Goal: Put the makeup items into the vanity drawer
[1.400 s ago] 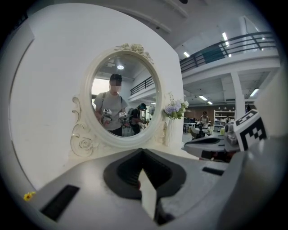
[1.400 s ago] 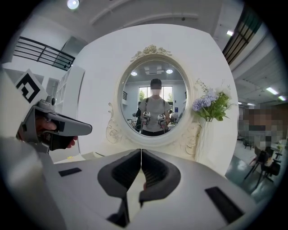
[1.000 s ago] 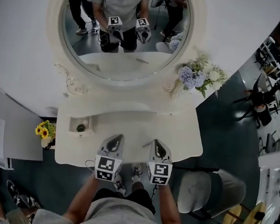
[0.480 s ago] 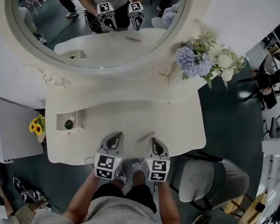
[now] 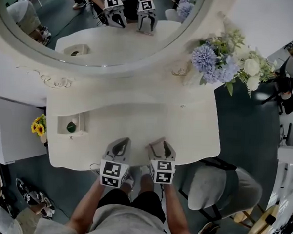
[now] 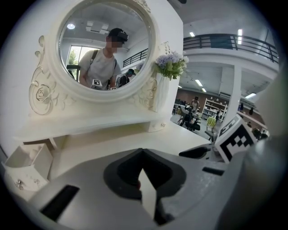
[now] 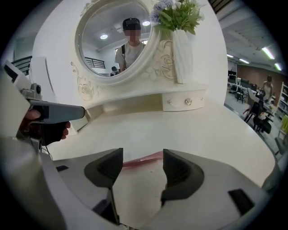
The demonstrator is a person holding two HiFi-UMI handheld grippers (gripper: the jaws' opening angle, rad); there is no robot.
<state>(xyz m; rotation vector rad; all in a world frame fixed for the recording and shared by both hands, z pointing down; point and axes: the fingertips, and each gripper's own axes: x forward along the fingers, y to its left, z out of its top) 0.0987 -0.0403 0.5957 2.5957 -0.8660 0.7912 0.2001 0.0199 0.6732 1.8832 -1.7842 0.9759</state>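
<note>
A slim pink makeup stick lies on the white vanity top. My right gripper is open over the table's front edge. Its jaws have just been opening, and the stick lies between the tips with the pads not pressing it. To the left, my left gripper is shut and holds nothing I can see; in its own view the tips meet. A small open drawer at the table's left end holds a green item.
A round mirror rises behind the table and reflects both grippers. A vase of flowers stands at the back right above a closed little drawer. A grey chair is at the right, and sunflowers at the left.
Both grippers have come down towards the table's front edge. The right jaws have gone from shut to open, and the pink stick now lies between their tips.
</note>
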